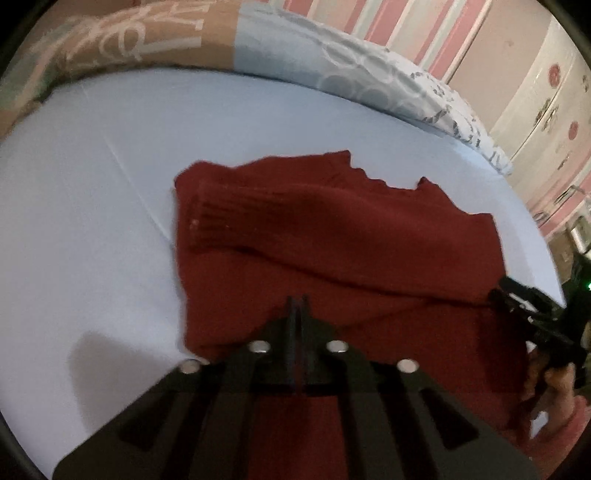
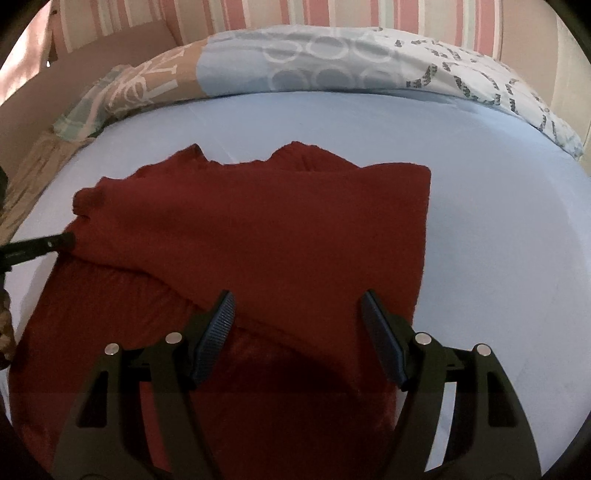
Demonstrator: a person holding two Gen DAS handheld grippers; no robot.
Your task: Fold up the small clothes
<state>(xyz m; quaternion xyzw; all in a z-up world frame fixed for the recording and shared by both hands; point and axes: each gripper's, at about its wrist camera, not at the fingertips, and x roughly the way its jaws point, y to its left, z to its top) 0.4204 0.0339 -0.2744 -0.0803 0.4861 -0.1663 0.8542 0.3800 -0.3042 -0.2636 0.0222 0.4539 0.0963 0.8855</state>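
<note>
A dark red knit sweater [image 1: 332,251] lies on the light blue bed sheet [image 1: 92,240], a sleeve folded across its body. My left gripper [image 1: 298,301] is shut, its tips pinching the sweater's near edge. In the right wrist view the sweater [image 2: 277,229] fills the middle, and my right gripper [image 2: 298,295] is open just above its near part, holding nothing. The left gripper's tips [image 2: 61,242] show at the sweater's left edge. The right gripper also shows in the left wrist view [image 1: 524,306], at the sweater's right side.
A patterned duvet [image 2: 295,66] is bunched along the far side of the bed, below a pink striped wall [image 2: 332,14]. A white cupboard [image 1: 546,110] stands at the far right. Bare sheet [image 2: 498,240] lies to the right of the sweater.
</note>
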